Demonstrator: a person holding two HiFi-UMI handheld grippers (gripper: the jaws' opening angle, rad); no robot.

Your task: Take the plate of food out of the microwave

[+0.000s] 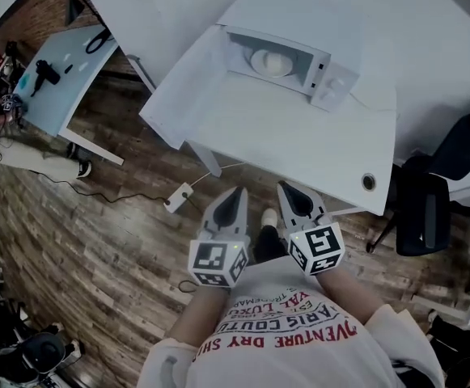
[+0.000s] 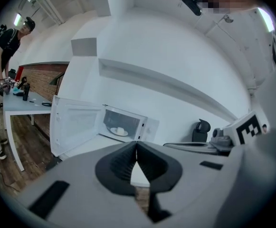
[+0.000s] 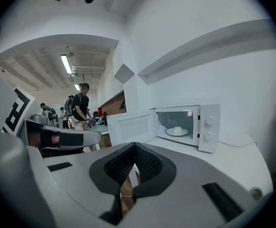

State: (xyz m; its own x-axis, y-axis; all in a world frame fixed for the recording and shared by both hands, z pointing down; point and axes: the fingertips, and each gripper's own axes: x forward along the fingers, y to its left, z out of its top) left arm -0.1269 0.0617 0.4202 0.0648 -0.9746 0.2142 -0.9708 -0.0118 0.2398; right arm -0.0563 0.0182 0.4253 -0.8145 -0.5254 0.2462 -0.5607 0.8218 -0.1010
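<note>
A white microwave (image 1: 287,61) stands at the back of the white table (image 1: 299,144), its door (image 1: 188,83) swung open to the left. Inside it a white plate (image 1: 272,63) carries a pale lump of food; the plate (image 2: 118,131) and the plate (image 3: 177,132) also show in the two gripper views. My left gripper (image 1: 233,203) and right gripper (image 1: 293,196) are side by side near my body, short of the table's front edge. On both, the jaws meet at the tips with nothing between them.
A second table (image 1: 65,71) with dark items stands far left, where a person (image 2: 2,46) is busy. A black chair (image 1: 433,208) sits right of the table. A white power strip (image 1: 178,197) and cable lie on the wooden floor. Other people (image 3: 78,109) stand further back.
</note>
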